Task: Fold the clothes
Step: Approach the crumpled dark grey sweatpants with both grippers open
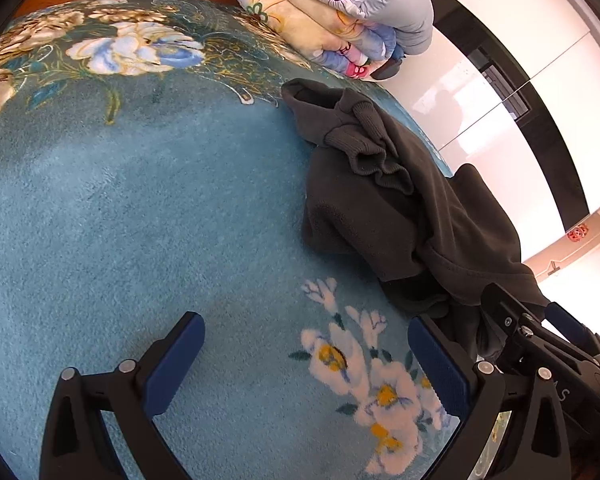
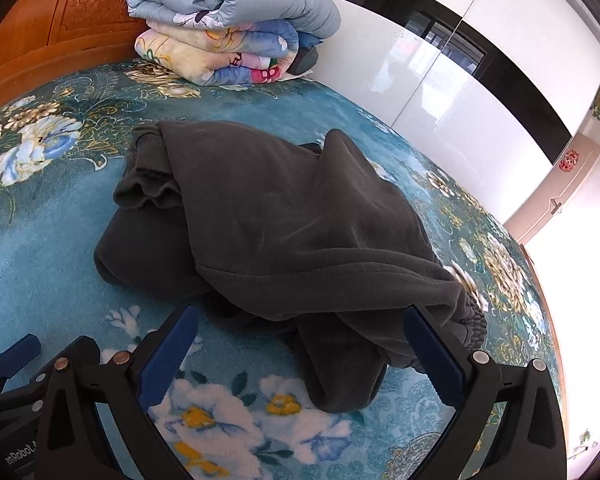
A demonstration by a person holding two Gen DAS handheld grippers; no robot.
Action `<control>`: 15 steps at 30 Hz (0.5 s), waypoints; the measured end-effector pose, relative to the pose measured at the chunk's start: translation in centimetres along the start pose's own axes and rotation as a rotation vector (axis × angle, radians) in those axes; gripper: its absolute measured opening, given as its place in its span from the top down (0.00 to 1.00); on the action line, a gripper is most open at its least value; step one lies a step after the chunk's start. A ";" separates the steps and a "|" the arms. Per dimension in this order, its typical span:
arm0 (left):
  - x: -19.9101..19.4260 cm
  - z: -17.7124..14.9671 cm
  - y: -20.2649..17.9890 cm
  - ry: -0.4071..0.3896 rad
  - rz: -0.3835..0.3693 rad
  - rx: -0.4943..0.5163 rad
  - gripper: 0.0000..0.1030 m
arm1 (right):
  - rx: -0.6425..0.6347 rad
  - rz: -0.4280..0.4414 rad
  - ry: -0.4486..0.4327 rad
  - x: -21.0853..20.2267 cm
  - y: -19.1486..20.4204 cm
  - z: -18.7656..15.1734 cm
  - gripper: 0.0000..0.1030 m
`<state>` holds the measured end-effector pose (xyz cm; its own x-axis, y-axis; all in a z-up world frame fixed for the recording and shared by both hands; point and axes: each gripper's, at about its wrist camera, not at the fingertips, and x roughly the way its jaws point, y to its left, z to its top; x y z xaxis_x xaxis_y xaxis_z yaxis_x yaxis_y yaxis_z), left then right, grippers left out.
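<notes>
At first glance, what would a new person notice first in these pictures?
A crumpled dark grey garment lies in a heap on the blue flowered bed cover, just beyond the open right gripper. A stack of folded quilts sits at the far end against the wooden headboard.

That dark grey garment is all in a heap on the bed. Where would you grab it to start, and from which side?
Take the garment by its ribbed cuff, the gathered end nearest the right gripper. It sticks out of the heap as a free edge, so open jaws coming from the near side can probably close on it alone. The other ribbed band lies far off, toward the quilts.
</notes>
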<state>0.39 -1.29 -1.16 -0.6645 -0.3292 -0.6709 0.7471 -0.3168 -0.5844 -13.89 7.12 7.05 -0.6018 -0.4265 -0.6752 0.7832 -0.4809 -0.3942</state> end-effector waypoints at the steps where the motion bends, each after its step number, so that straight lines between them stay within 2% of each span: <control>1: 0.0 0.0 0.1 0.002 -0.001 -0.004 0.00 | 0.001 0.001 0.001 0.0 0.1 0.0 0.01; 9: 0.0 -0.2 0.3 0.024 -0.022 -0.050 0.00 | 0.015 0.015 0.038 0.3 0.3 0.2 0.01; 12: -0.4 -0.1 0.3 0.017 -0.017 -0.047 0.00 | 0.057 0.102 0.061 0.7 -0.5 0.4 0.01; 15: -0.5 0.2 0.7 0.016 -0.024 -0.075 0.00 | 0.185 0.197 0.044 1.0 -2.5 0.9 0.01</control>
<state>1.27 -1.55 -1.09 -0.6821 -0.3075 -0.6635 0.7309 -0.2569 -0.6323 -16.59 7.19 7.97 -0.4296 -0.4938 -0.7560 0.8403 -0.5252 -0.1345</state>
